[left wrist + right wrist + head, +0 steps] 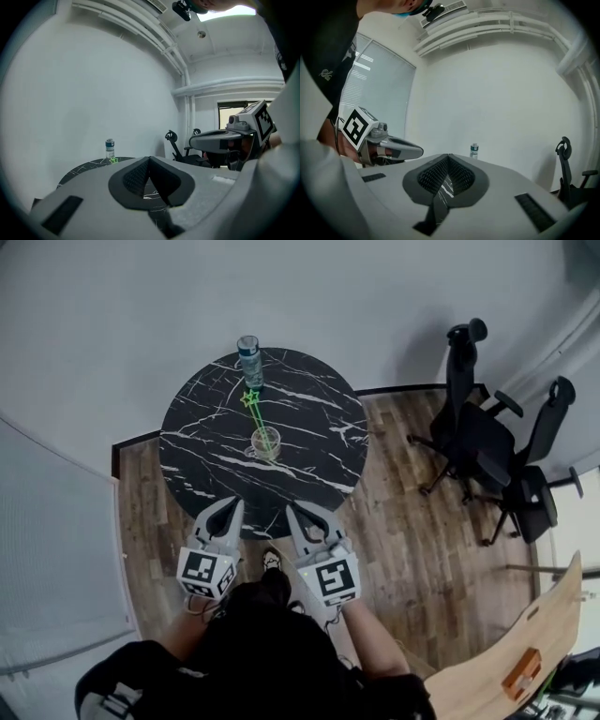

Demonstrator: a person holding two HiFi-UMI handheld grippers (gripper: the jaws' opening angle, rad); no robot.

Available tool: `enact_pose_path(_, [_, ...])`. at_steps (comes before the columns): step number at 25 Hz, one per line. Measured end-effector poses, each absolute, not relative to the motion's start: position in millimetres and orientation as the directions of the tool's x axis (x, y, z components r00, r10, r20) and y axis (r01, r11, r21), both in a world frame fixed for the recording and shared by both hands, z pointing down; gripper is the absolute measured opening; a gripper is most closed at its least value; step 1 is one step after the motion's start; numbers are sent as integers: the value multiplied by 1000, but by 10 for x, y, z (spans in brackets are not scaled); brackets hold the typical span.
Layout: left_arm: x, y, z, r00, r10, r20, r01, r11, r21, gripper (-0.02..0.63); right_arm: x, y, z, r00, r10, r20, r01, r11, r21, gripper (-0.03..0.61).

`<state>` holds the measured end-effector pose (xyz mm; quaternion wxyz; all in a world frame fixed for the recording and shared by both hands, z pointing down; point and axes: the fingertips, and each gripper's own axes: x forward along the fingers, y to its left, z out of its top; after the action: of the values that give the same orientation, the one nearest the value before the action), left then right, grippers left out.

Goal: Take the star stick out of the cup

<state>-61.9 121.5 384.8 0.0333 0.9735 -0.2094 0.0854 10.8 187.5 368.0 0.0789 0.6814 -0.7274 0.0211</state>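
Task not yet begun: star stick is seen standing in cup. Left gripper and right gripper are held near table edge, jaws closed, empty.

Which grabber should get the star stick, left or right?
Left, narrowly. Left gripper and right gripper both sit shut at the table's near edge, but the star stick leans leftward from the cup.

In the left gripper view the star stick is a tiny green speck — the cup seemingly hidden.
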Motion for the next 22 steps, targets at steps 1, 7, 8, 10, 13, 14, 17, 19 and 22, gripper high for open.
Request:
enact_pose_path(1, [-565,1113,3866,901,-393,186,-406,-913,36,-1,163,1771,3704,-59,-986,159,-994,72,80,-5])
enact_pose_path(7, [-399,706,3975,928,-303,217,-328,-940,89,-1,307,1336,3830,-119,-961,249,-985,145,91,-5])
enact_pose_path(8, [-392,626,3992,927,-303,221,-328,-941,83,-2,323,1268,3859,-126,-956,264,-983,157,99,-5])
enact_pose_path(10, [-362,476,4024,926,-303,227,-329,-940,87,-2,364,1129,3914,-142,-949,283,-980,175,95,-5])
enact_pose_path(13, [-319,355,4078,926,-290,242,-323,-941,105,0,438,994,3999,-174,-936,306,-977,202,63,-5])
enact_pose_path(14, [-301,323,4102,925,-286,249,-319,-942,106,-1,475,954,4029,-181,-932,315,-976,210,58,-5])
enact_pose_path(17, [-230,190,4205,916,-287,280,-327,-939,107,0,624,808,4109,-201,-922,330,-972,228,46,-5])
enact_pose_path(19, [-177,81,4268,904,-309,295,-354,-928,112,-1,731,699,4178,-217,-915,339,-968,246,45,-5])
enact_pose_path(22, [-95,-71,4370,878,-358,317,-415,-900,132,0,860,536,4317,-261,-893,366,-955,294,36,-5])
